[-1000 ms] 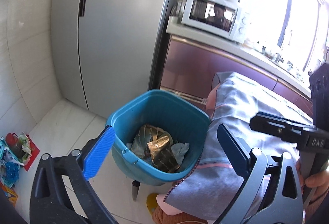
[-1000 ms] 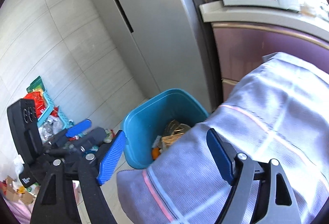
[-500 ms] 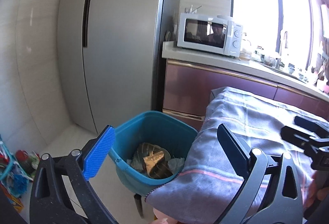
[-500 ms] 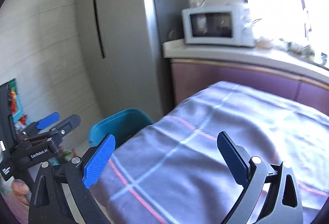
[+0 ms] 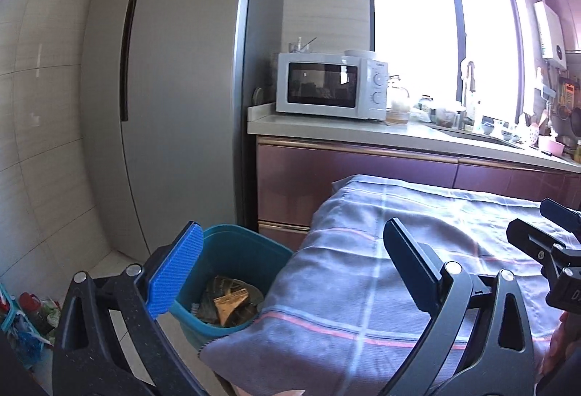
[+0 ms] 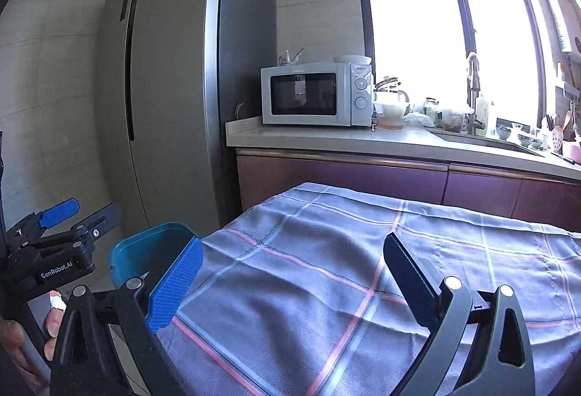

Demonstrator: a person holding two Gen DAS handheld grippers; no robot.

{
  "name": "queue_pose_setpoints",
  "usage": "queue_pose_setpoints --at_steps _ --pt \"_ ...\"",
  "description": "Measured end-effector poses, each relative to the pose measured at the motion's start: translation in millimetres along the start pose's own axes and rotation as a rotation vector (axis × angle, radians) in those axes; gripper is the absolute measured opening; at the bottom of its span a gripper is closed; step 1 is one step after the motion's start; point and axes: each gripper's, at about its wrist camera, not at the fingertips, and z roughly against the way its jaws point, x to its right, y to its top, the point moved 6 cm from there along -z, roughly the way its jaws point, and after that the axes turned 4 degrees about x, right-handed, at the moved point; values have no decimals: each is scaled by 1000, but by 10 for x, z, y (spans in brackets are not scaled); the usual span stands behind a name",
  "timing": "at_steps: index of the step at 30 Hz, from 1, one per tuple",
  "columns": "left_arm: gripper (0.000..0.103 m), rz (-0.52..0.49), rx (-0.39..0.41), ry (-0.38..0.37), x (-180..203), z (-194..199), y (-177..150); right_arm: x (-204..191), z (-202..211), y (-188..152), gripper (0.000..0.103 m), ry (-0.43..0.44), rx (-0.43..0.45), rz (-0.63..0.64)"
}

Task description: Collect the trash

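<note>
A teal trash bin [image 5: 232, 252] stands on the floor beside the table's left end, with crumpled gold and brown wrappers [image 5: 228, 299] inside. It also shows in the right wrist view [image 6: 145, 252]. My left gripper [image 5: 294, 269] is open and empty, held above the bin and the table's corner. My right gripper [image 6: 290, 278] is open and empty over the checked grey tablecloth [image 6: 363, 269]. The left gripper shows at the left of the right wrist view [image 6: 76, 218].
A tall grey fridge [image 5: 174, 87] stands behind the bin. A white microwave [image 5: 330, 87] sits on the counter [image 5: 363, 136] over purple cabinets. Clutter lies on the floor at far left [image 5: 25, 319]. A sink and dishes line the window side.
Both grippers have risen and tilted up from the bin toward the table and counter. The bin has dropped lower in both views. Both stay open and empty.
</note>
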Motion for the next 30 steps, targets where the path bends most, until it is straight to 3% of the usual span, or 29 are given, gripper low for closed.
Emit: queue_pose_setpoints --at_steps 13,30 --pt "98 -37 25 -67 401 127 -17 265 273 7 96 -67 42 -34" --pt "98 -45 44 -80 484 172 2 392 355 -36 96 -101 42 -53"
